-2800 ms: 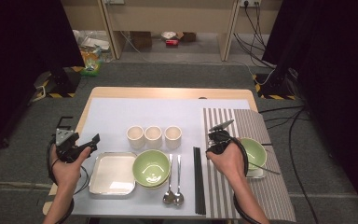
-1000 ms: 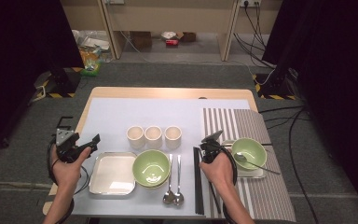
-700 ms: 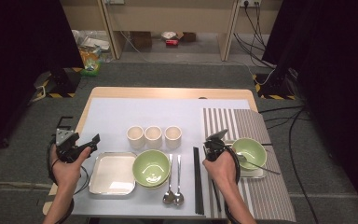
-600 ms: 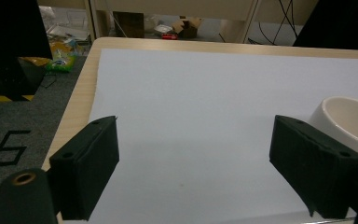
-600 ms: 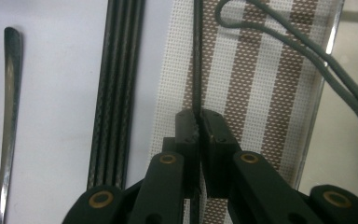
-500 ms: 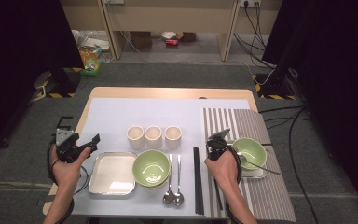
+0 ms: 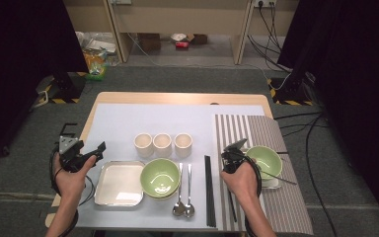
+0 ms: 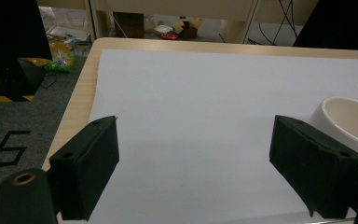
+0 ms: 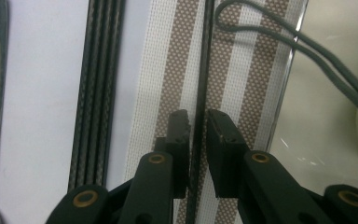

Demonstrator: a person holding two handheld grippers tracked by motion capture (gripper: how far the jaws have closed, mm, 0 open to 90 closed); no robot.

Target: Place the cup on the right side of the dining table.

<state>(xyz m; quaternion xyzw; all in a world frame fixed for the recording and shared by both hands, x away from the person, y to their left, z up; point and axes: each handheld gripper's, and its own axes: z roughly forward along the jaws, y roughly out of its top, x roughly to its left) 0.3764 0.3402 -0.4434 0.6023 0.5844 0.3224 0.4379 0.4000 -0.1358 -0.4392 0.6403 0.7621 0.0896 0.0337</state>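
Black and slender, a single chopstick (image 9: 200, 93) lies lengthwise on the striped placemat (image 9: 168, 70), passing between the jaws of the right gripper (image 9: 196, 122). Those jaws have just been opening; a narrow gap shows on either side of the chopstick, so the pads do not press on it. In the high view the right gripper (image 7: 233, 157) sits over the placemat's left edge, just beside a green bowl (image 7: 265, 160) on that mat. A bundle of further chopsticks (image 7: 208, 190) lies off the mat on the white table cover (image 7: 128, 123), near two spoons (image 7: 183, 190). The left gripper (image 7: 86, 153) is held at the table's left edge beside a metal tray (image 7: 119, 182), its jaws standing wide apart with nothing between them.
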